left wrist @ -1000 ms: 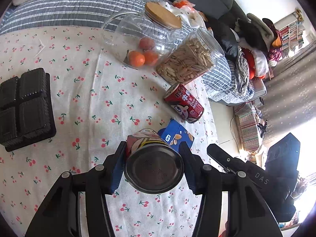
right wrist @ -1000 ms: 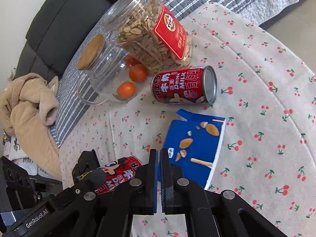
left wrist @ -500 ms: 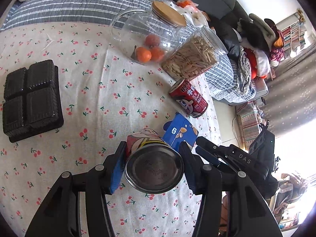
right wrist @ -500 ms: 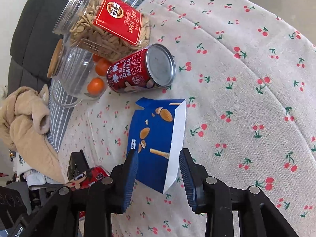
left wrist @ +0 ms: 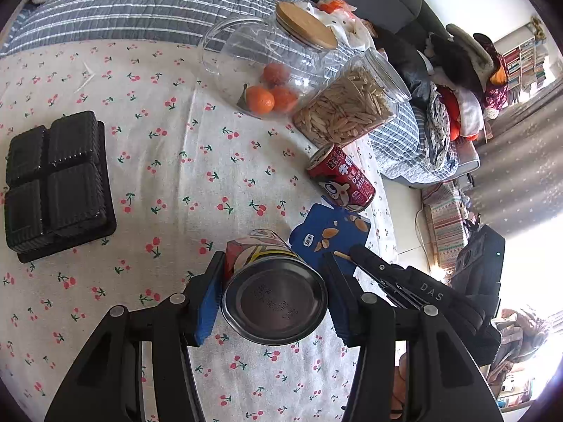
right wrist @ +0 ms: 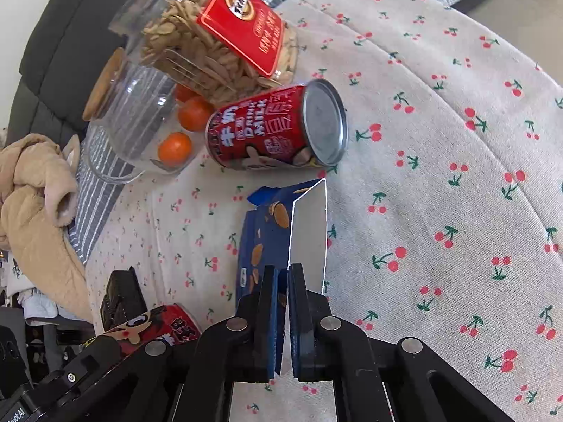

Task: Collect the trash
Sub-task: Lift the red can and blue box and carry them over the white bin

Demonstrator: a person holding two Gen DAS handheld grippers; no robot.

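My left gripper (left wrist: 272, 295) is shut on a red milk can (left wrist: 274, 302), its metal bottom facing the camera, held above the cherry-print tablecloth (left wrist: 176, 183). That can also shows in the right wrist view (right wrist: 158, 327). My right gripper (right wrist: 281, 316) is shut on the edge of a flattened blue snack box (right wrist: 278, 232), which is tilted up off the cloth; the box also shows in the left wrist view (left wrist: 327, 232). A second red milk can (right wrist: 278, 130) lies on its side just beyond the box, also seen in the left wrist view (left wrist: 341, 179).
A glass jar with oranges (left wrist: 271, 66) and a jar of seeds (left wrist: 348, 109) lie at the far side. A black plastic tray (left wrist: 56, 183) sits at the left. A beige blanket (right wrist: 31, 204) and a dark sofa (right wrist: 63, 35) lie past the table edge.
My right gripper opened around the blue box, then closed on its edge and tipped it up. My left gripper has kept its can and drawn back a little.
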